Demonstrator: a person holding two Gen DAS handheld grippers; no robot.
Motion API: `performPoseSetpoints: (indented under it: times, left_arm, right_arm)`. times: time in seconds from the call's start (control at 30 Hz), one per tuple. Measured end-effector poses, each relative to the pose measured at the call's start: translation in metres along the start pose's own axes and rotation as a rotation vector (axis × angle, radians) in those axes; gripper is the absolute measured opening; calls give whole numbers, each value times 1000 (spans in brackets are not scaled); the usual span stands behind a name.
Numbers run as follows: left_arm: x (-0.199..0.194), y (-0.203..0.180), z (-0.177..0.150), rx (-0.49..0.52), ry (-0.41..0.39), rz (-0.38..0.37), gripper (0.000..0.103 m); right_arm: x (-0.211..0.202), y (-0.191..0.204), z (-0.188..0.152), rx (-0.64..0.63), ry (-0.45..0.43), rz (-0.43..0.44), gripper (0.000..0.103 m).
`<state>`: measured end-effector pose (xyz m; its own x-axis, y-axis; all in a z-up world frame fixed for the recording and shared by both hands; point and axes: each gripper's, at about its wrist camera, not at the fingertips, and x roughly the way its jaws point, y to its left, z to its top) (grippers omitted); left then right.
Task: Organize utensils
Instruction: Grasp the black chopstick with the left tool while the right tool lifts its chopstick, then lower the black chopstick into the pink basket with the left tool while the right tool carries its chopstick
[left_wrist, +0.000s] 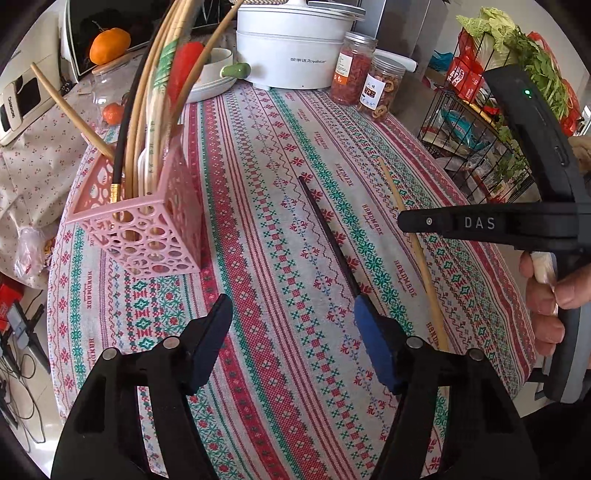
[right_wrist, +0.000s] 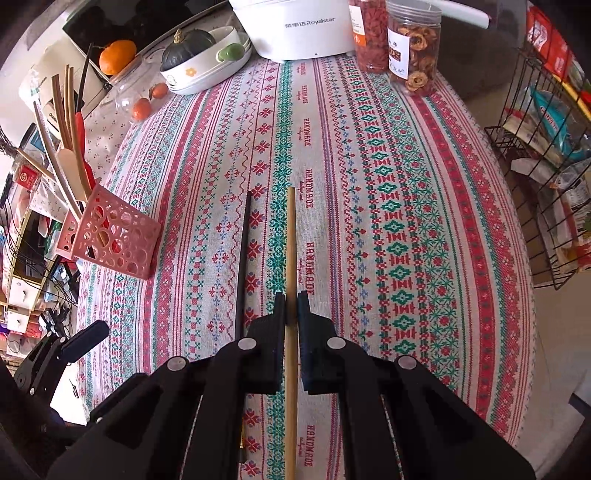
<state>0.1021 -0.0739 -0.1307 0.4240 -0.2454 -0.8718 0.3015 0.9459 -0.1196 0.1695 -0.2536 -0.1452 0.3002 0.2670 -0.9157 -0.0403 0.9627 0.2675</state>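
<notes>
Wooden chopstick (right_wrist: 291, 258): lies flat on the patterned tablecloth (right_wrist: 406, 184), running lengthwise between the right gripper's two pads, its far tip pointing toward the back of the table.
Right gripper (right_wrist: 291, 314): fingers drawn close around the wooden chopstick, the pads at its sides or touching it; the right wrist view shows only a thin sliver of gap, so a firm pinch cannot be confirmed. In the left wrist view its black body crosses above that chopstick (left_wrist: 417, 251), held by the person's hand (left_wrist: 550, 295).
Black chopstick (right_wrist: 243, 258): rests on the cloth just beside the wooden one, on its left and nearly parallel, not touching it.
Left gripper (left_wrist: 291, 339): fingers spread wide and holding nothing, hovering over the cloth; the black chopstick (left_wrist: 328, 243) runs past its right blue pad.
Pink holder (left_wrist: 147, 229): a perforated square basket standing at the table's left side, well apart from both loose chopsticks, already filled with upright chopsticks and long utensils, one of them red.
Back of table: a white Royalstar cooker (left_wrist: 291, 48), two clear jars of dried food (right_wrist: 413, 48), and a white dish (right_wrist: 210, 70) holding a dark squash.
Right of table: a black wire rack (right_wrist: 546, 184) with packets.
</notes>
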Motion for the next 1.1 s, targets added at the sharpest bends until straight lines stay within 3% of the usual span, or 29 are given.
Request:
performPoseSetpoints:
  times: [0.07,0.17,0.4,0.8,0.9,1.1]
  left_arm:
    - [19,-10,11,-17,32,-15,46]
    - [44,-21,29,-18,59,10,35]
    - [80,-33,50,-34,115,51,20]
    - [100,-31,72,-35,130,144,11]
    - [97,-29,72,-33,127,137,7]
    - [61,-30,60,19,43,82,5]
  right_arm:
    - [-8,-12,-7,9,-3,8,7]
    - [-10,-24,-8,20,-5,8,7]
    - [-24,-54,-17,43,-14,38,7]
    - [-28,-60,-21,54,-20,62,7]
    - [-32,-61,-19,63,-40,61,7]
    - [-54,-56,-17,65,-111,103,7]
